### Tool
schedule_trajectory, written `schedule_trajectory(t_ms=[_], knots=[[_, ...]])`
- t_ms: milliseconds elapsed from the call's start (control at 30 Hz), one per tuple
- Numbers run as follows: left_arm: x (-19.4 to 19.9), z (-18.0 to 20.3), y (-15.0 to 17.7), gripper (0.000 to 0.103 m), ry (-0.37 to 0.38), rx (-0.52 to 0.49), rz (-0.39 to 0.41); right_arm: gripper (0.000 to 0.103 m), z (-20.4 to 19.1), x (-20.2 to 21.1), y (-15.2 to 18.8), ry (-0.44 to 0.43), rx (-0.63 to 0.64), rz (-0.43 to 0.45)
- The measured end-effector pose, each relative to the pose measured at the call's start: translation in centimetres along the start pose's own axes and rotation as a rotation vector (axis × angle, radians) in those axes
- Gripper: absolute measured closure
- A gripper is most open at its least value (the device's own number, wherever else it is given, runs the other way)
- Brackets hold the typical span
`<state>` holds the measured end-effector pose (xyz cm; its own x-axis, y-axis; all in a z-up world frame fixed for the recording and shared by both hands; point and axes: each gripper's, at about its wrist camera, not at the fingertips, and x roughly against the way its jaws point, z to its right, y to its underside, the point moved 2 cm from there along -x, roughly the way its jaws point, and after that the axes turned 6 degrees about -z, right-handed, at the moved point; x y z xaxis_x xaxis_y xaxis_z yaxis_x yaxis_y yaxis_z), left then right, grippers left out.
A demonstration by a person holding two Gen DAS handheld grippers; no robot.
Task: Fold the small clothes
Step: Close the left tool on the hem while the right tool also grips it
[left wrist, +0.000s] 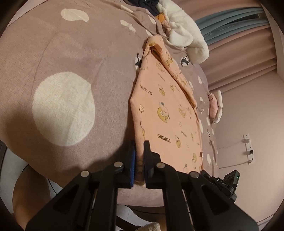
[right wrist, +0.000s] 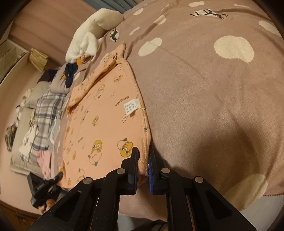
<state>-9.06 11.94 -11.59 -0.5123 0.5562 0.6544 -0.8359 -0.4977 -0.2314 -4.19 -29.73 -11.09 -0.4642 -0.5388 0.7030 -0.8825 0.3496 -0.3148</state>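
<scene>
A small peach garment printed with yellow cartoon animals and "GAGAGA" lies folded on a mauve bedspread with cream spots. My left gripper is shut on its near left corner. In the right wrist view the same garment shows a white care label. My right gripper is shut on its near right hem. A sleeve lies folded over the far part of the garment. The other gripper shows at the lower left of the right wrist view and the lower right of the left wrist view.
A white fluffy garment and dark and orange clothes lie at the far end of the bed. A plaid cloth and other laundry lie left of the bed. Pink curtains and a wall socket strip stand to the right.
</scene>
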Motion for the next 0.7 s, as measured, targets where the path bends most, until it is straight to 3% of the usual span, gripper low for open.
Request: schedule_trajectory(t_ms=[467, 700], knots=[[0.3, 0.9, -0.1, 0.100, 0.048, -0.014, 0.015, 0.091, 0.0, 1.0, -0.3, -0.040, 0.002, 0.057], [0.7, 2.2, -1.4, 0.100, 0.111, -0.010, 0.013, 0.093, -1.0, 1.7, -1.1, -0.141, 0.013, 0.116]])
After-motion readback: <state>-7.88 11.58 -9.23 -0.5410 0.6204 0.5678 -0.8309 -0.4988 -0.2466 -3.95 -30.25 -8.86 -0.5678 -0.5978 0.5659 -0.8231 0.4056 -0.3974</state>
